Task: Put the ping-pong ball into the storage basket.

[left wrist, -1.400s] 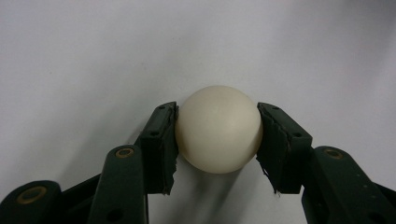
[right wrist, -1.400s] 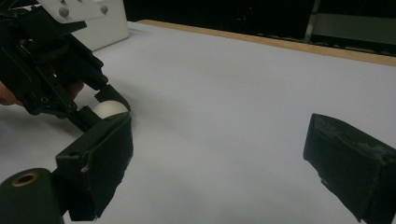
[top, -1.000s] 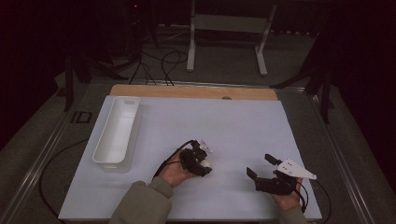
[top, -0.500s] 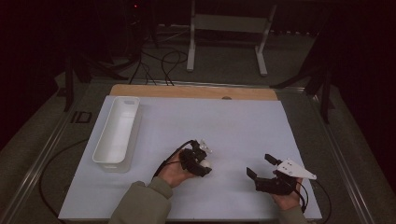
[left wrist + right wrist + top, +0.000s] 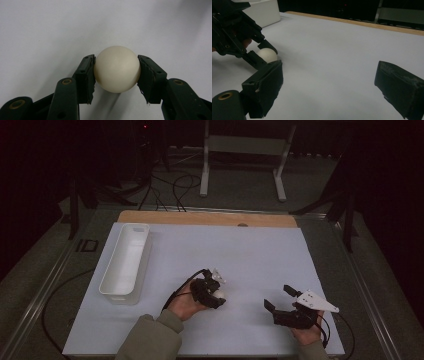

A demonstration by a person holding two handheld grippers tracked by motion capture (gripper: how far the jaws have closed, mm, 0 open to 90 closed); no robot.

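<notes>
Left gripper view: left gripper (image 5: 116, 72) pinching white ball (image 5: 116, 68); right gripper (image 5: 282, 299) spread, well right of ball.

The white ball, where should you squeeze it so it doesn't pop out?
Squeeze the ball at its widest middle, one pad on each opposite side, coming from above. It is round and smooth, so off-centre pads would probably slip. The left tool grips it this way.

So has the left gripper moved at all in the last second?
No. The left gripper sits the same way right of the white bin, shut on the ball.
</notes>
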